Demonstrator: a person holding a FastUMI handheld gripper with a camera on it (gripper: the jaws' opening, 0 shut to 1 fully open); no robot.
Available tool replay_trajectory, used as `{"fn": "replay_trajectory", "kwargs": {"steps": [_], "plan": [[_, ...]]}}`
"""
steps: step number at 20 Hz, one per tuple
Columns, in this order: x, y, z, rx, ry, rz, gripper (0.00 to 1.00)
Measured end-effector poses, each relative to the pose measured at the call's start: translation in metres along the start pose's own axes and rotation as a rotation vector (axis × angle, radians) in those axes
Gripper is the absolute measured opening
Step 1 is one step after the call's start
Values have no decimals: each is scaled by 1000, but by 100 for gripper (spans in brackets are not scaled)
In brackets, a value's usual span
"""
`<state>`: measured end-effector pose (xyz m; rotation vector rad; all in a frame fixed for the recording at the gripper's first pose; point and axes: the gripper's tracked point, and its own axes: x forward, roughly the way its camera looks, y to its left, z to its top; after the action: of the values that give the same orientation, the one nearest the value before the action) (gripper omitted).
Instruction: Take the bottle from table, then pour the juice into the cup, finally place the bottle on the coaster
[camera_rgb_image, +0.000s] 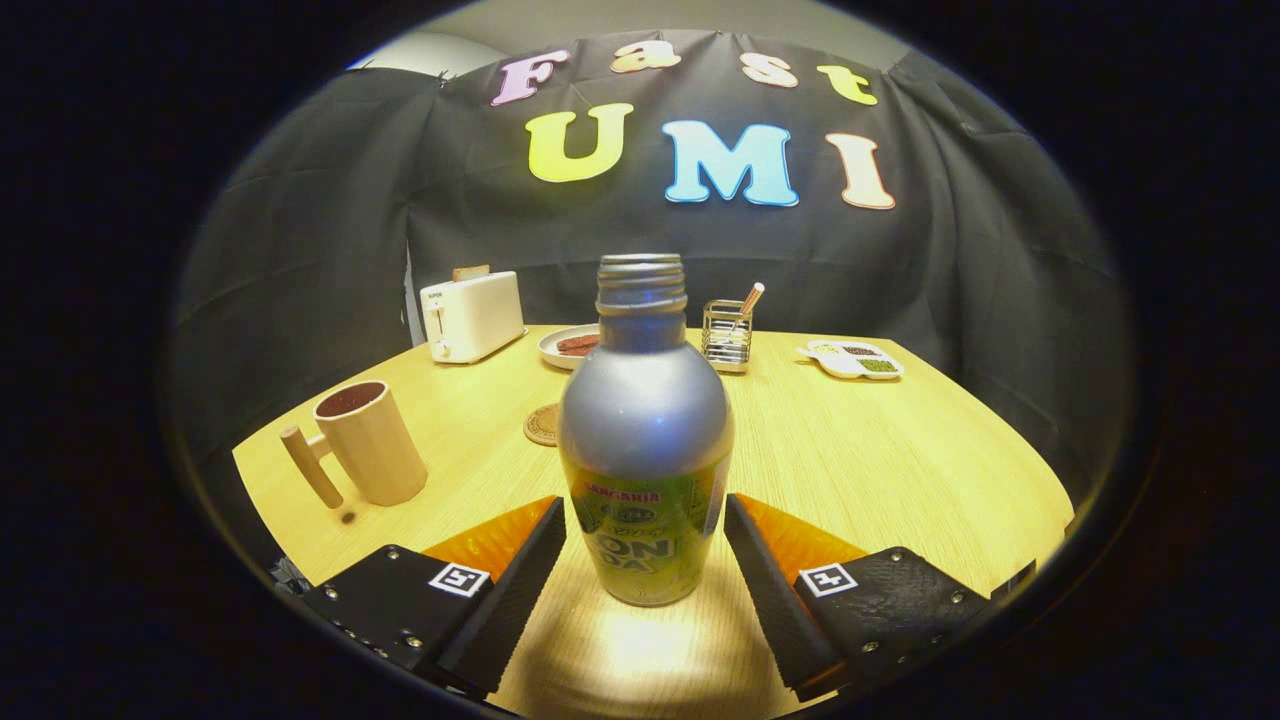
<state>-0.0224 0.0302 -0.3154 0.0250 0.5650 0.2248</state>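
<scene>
Your claw (645, 560) is spread, and the bottle (645, 440) stands upright on the counter (880, 450) between its fingers, seemingly not yet touched by either. The cup (370, 440) sits well off to the left, the coaster (543, 424) behind the bottle.

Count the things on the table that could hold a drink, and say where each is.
2. The bottle stands upright between the open gripper fingers, not yet clamped. The wooden cup stands to its left, handle outward. The bottle may hide more behind it.
</scene>
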Motion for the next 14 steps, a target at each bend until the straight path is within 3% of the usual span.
{"fn": "replay_trajectory", "kwargs": {"steps": [4, 8, 11, 14], "plan": [[3, 1, -2, 9, 7, 4, 97], [7, 2, -2, 12, 9, 2, 81], [5, 1, -3, 11, 23, -2, 80], [5, 6, -2, -13, 44, 8, 71]]}}
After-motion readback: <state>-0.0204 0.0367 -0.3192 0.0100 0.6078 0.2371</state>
